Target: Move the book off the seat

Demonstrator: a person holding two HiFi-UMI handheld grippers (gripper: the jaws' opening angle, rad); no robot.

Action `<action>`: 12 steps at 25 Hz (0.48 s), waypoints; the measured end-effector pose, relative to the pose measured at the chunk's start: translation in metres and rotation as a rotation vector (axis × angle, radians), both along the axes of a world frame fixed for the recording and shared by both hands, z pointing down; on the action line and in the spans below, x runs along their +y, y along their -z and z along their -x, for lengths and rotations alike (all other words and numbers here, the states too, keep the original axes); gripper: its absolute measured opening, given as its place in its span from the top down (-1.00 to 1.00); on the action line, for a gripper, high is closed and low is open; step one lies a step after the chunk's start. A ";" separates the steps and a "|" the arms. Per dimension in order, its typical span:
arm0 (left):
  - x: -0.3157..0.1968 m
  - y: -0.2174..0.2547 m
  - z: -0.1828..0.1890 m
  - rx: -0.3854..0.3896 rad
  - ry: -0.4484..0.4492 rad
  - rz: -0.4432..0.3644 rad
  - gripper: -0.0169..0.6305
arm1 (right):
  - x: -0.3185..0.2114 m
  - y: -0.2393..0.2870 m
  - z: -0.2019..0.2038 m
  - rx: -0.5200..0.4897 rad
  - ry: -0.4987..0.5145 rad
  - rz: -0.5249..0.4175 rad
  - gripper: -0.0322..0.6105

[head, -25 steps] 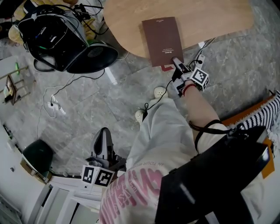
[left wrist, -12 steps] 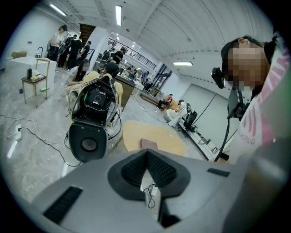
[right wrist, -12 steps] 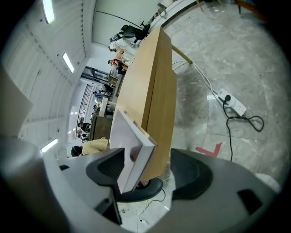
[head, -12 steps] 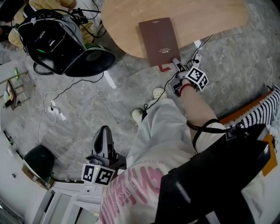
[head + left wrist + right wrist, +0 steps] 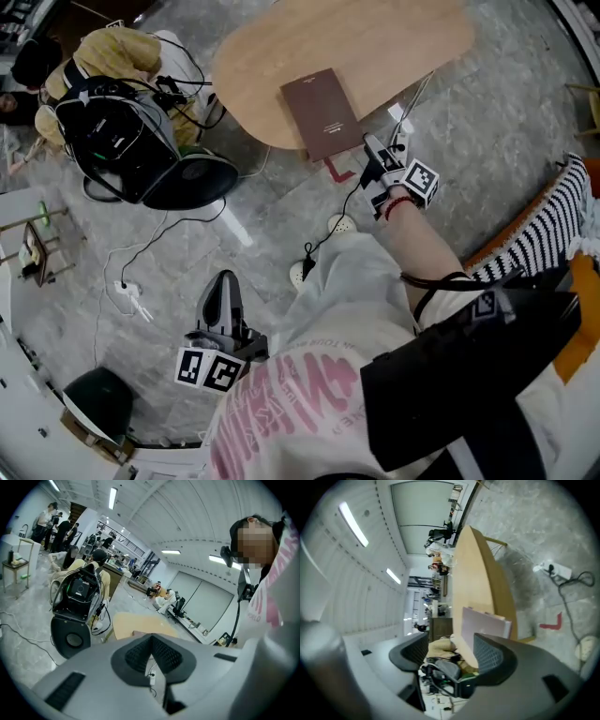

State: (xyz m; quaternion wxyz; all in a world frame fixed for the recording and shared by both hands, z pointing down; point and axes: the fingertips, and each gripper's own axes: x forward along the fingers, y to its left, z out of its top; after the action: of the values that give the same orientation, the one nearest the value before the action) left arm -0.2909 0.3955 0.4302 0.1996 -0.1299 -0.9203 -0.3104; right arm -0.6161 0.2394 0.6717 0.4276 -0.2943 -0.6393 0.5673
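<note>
The brown book (image 5: 321, 112) lies flat on the round wooden table (image 5: 394, 47), its near end at the table's edge. My right gripper (image 5: 372, 150) hovers just off the book's near right corner. Its jaws have just been opening, they stand open, and nothing is between them. In the right gripper view the book (image 5: 485, 623) lies just ahead of the open right gripper (image 5: 450, 653). My left gripper (image 5: 222, 298) hangs low by my leg, far from the table, shut and empty. The left gripper view shows its pads (image 5: 161, 654) together and the table (image 5: 133, 623) beyond.
A black backpack-like rig with a round speaker (image 5: 127, 141) stands on the floor left of the table. Cables, a power strip (image 5: 398, 117), white shoes (image 5: 341, 225) and a red floor mark (image 5: 337, 172) lie below the table's edge. A striped cushion (image 5: 539, 239) is at the right.
The right gripper's jaws have spread and come off the book's near corner, and the gripper has lifted slightly. The book stays on the table. The left gripper has hardly moved.
</note>
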 end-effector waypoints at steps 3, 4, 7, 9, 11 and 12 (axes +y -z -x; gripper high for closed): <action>0.003 0.008 -0.002 -0.035 -0.073 0.025 0.92 | 0.008 0.065 0.006 -0.097 -0.046 0.216 -0.06; 0.006 0.010 -0.010 -0.042 -0.084 0.024 0.92 | 0.007 0.083 0.002 -0.130 -0.070 0.257 -0.06; 0.012 0.016 -0.045 -0.068 -0.103 0.009 0.92 | -0.003 0.147 -0.024 -0.244 -0.150 0.391 -0.03; 0.016 0.018 -0.056 -0.118 -0.139 0.022 0.92 | -0.019 0.199 -0.030 -0.357 -0.232 0.515 0.10; 0.020 0.022 -0.060 -0.174 -0.178 0.039 0.92 | -0.037 0.249 -0.034 -0.475 -0.298 0.627 0.16; 0.021 0.025 -0.064 -0.191 -0.193 0.045 0.92 | -0.045 0.270 -0.040 -0.530 -0.313 0.666 0.20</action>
State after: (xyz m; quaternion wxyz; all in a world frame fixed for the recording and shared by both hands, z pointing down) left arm -0.2270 0.4160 0.4056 0.1369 -0.0152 -0.9500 -0.2802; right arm -0.5758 0.1945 0.4013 0.0405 -0.4508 -0.5462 0.7049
